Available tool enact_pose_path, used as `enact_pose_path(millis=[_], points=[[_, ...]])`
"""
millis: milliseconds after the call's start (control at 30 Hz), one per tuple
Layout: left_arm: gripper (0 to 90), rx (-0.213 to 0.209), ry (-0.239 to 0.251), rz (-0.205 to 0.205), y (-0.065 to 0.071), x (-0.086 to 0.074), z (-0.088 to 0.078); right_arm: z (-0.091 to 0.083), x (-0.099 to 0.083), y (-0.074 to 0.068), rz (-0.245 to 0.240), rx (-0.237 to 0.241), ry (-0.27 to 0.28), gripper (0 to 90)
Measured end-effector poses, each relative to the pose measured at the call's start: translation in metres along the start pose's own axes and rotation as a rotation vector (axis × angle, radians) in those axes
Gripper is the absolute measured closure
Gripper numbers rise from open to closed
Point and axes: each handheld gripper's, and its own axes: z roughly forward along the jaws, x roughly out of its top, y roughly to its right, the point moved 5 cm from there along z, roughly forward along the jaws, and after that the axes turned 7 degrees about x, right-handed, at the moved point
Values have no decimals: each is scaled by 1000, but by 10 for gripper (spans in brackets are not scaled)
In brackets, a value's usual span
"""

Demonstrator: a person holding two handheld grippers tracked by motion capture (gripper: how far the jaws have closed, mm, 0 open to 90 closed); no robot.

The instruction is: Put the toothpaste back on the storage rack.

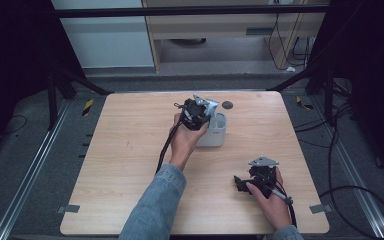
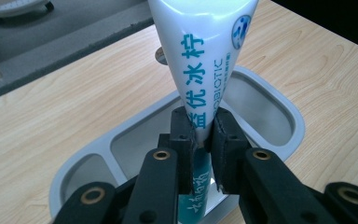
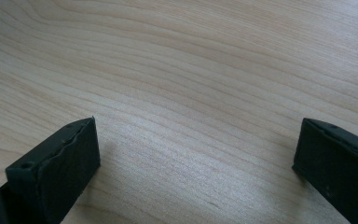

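Observation:
A white tube (image 2: 204, 60) with teal lettering hangs between the jaws of my left gripper (image 2: 204, 133), which is shut on it. The tube's lower end reaches down into a grey-white holder (image 2: 279, 112) with separate compartments. In the high view my left gripper (image 1: 198, 114) sits over the white holder (image 1: 219, 131) at the table's far middle. My right gripper (image 1: 241, 184) rests near the table's front right, held in a hand. Its jaws stand wide apart over bare wood (image 3: 191, 93), with nothing between them (image 3: 196, 154).
The wooden table (image 1: 130, 150) has a small dark round spot (image 1: 227, 105) near its far edge, beside the holder. Cables (image 1: 350, 190) lie on the floor at the right. Metal rails (image 1: 30, 175) run along both sides of the table.

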Motion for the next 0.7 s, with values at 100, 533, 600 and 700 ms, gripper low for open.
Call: enact_pose_path(millis=[100, 533, 600, 700], points=[[798, 1, 1, 3, 1, 1, 1, 0, 0, 0, 1, 1, 0, 4], [792, -4, -24, -20, -1, 6, 8, 0, 0, 0, -1, 0, 0, 4], [792, -2, -29, -14, -1, 7, 10, 0, 0, 0, -1, 0, 0, 4], [791, -1, -31, -11, 1, 8, 12, 0, 0, 0, -1, 0, 0, 4]])
